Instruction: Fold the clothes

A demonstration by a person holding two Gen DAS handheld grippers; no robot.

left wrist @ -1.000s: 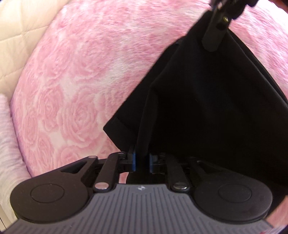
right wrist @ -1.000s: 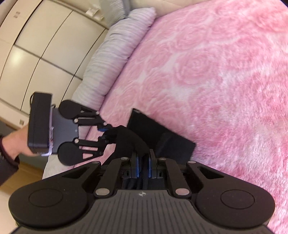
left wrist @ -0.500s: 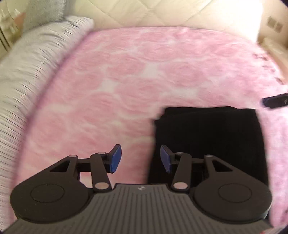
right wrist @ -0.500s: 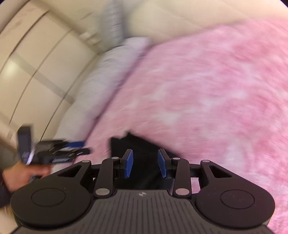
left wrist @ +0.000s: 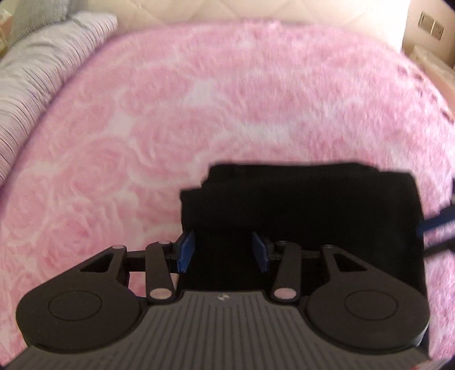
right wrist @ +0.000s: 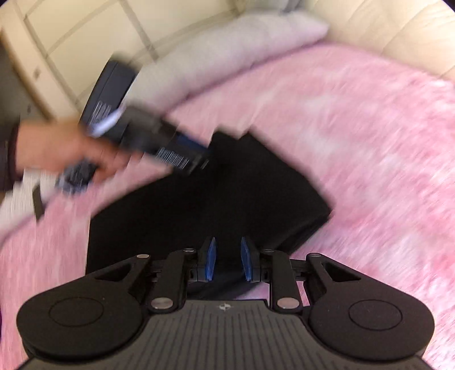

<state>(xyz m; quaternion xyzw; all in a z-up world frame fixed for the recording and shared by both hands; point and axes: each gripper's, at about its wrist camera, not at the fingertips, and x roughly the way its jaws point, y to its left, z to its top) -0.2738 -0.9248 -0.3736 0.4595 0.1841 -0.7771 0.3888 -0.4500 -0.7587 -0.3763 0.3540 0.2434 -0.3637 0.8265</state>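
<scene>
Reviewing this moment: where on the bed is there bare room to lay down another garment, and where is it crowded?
Bare pink blanket stretches from the folded black garment up to the headboard and across to the striped pillow. It is crowded at the garment: the left gripper and right gripper both hover over it, jaws closing on nothing.

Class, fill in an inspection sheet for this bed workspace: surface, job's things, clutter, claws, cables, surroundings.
Surface: fluffy pink rose-patterned blanket covering the bed.
Job's things: black fabric garment, folded into a flat rectangle, lying on the blanket.
Clutter: nothing seen.
Claws: left claw closing, blue pads clear of the cloth; right claw closing, nothing gripped; a hand carries the left one.
Cables: nothing seen.
Surroundings: grey striped pillow, cream quilted headboard, cream cupboard doors, wall sockets.
</scene>
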